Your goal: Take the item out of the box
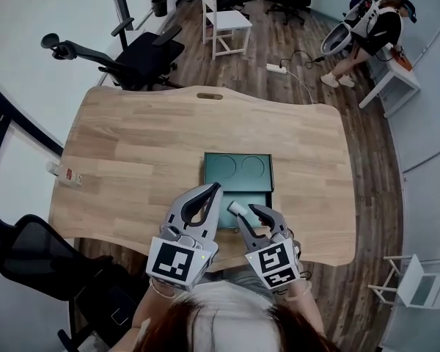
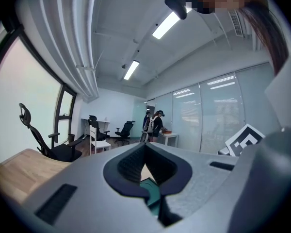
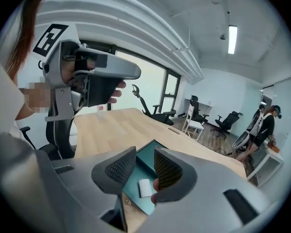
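A teal box (image 1: 238, 169) with two round hollows lies open near the front edge of the wooden table (image 1: 132, 145). A small white item (image 3: 144, 188) rests on the box's near teal part (image 3: 136, 198). My right gripper (image 3: 144, 166) hovers over it, open, and the pads do not touch it. In the head view the white item (image 1: 237, 208) shows at the tips of the right gripper (image 1: 246, 211). My left gripper (image 1: 215, 191) is beside it over the box's near left edge, jaws shut and holding nothing. The left gripper (image 2: 144, 152) view shows only a sliver of the teal box (image 2: 153, 191).
A small labelled object (image 1: 64, 173) lies at the table's left edge. Black office chairs (image 1: 143, 53) stand behind the table and at the lower left. A white chair (image 1: 224, 20), a power strip (image 1: 277, 69) on the floor and a person (image 1: 370, 31) are farther back.
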